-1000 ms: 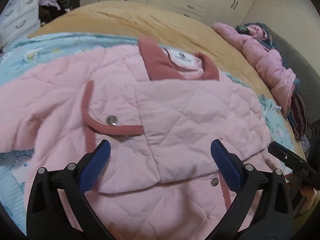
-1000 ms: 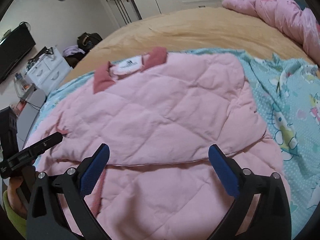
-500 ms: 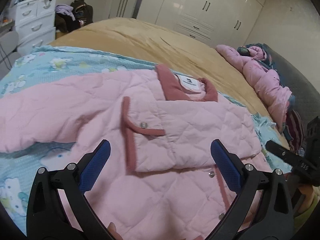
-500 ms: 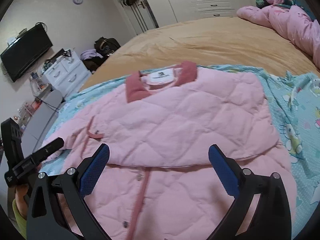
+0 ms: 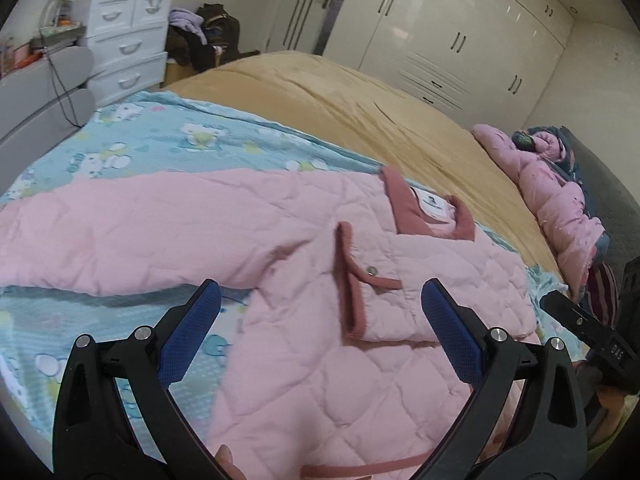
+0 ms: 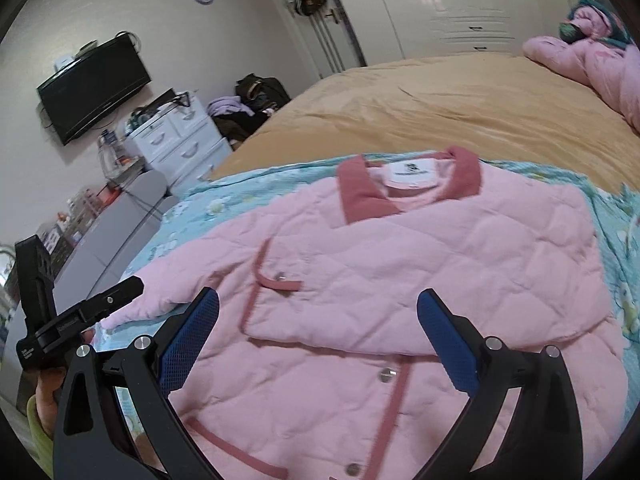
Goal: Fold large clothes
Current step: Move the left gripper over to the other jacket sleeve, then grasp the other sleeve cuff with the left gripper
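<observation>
A pink quilted jacket (image 5: pixel 304 264) with a dark pink collar (image 5: pixel 404 208) lies on a light blue cartoon-print sheet (image 5: pixel 168 144). Its right sleeve is folded across the chest; its left sleeve (image 5: pixel 120 236) stretches out to the left. It also shows in the right wrist view (image 6: pixel 420 264). My left gripper (image 5: pixel 320 336) is open and empty above the jacket's lower left part. My right gripper (image 6: pixel 318 336) is open and empty above the jacket's front. Each gripper shows at the edge of the other's view, the right gripper (image 5: pixel 576 320) and the left gripper (image 6: pixel 100 304).
The sheet lies on a bed with a tan cover (image 5: pixel 360 112). A pile of pink bedding (image 5: pixel 560 200) sits at the far right. White drawers (image 5: pixel 128 40), a dark bag (image 5: pixel 208 36), a wall TV (image 6: pixel 96 88) and white wardrobes (image 5: pixel 460 40) stand beyond the bed.
Both grippers have pulled back and up from the jacket, so more of it and the room shows. The left view has swung left onto the outstretched sleeve. Both stayed open.
</observation>
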{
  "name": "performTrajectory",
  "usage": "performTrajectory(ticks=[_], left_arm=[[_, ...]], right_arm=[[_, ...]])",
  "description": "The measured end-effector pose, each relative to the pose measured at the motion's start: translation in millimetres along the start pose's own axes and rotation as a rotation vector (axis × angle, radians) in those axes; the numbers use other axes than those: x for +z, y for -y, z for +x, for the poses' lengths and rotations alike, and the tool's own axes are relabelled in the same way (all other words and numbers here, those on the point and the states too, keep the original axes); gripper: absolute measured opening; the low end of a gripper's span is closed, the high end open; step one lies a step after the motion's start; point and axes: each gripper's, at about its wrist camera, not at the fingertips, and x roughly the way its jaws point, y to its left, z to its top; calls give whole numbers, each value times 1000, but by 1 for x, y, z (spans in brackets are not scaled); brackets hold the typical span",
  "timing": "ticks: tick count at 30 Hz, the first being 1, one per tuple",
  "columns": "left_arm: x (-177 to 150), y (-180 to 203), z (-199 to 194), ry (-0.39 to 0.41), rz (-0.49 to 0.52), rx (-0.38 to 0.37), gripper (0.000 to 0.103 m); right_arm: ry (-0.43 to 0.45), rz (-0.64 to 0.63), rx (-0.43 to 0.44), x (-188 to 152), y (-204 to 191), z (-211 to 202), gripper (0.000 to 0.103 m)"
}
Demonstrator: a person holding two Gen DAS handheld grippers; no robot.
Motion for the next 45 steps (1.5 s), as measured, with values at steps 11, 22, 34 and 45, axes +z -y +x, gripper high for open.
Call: performTrajectory(ticks=[11, 22, 34, 45], left_arm=[[0, -53, -26, 33, -75, 62, 94], [3, -110, -37, 62, -177, 146, 94], [-3, -192, -35, 39, -386, 216, 94], [-14, -258, -21, 15, -583, 256, 94]], right_arm=[[-9, -64, 83, 7, -58, 18, 99], [-33, -141, 135, 11, -112, 44, 99], [-114, -184, 205, -3, -165, 88, 99], [-195, -233, 249, -14, -204, 125, 99]])
